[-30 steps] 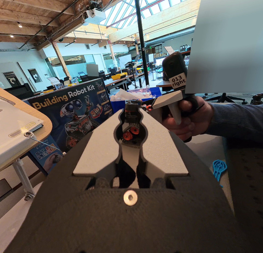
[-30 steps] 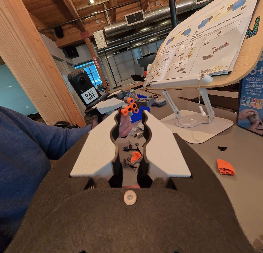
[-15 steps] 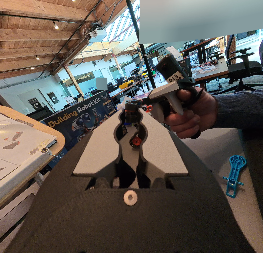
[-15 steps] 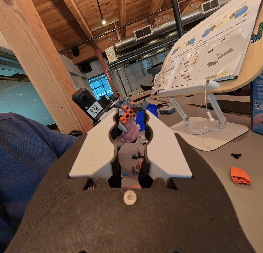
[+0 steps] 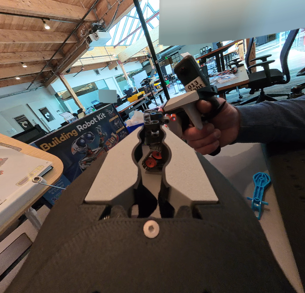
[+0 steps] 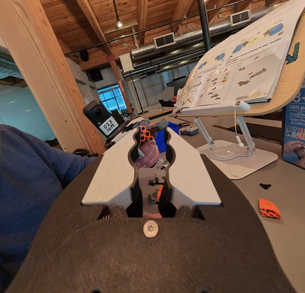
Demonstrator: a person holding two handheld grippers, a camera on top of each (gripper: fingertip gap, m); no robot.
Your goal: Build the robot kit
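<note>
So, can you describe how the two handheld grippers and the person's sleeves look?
Each gripper has two pale grey, wedge-shaped fingers with wavy black inner pads on a textured black body with a silver screw: left gripper, right gripper. Each carries a black camera bearing a white label, above a black pistol handle. The person's sleeve is blue ribbed knit.
</note>
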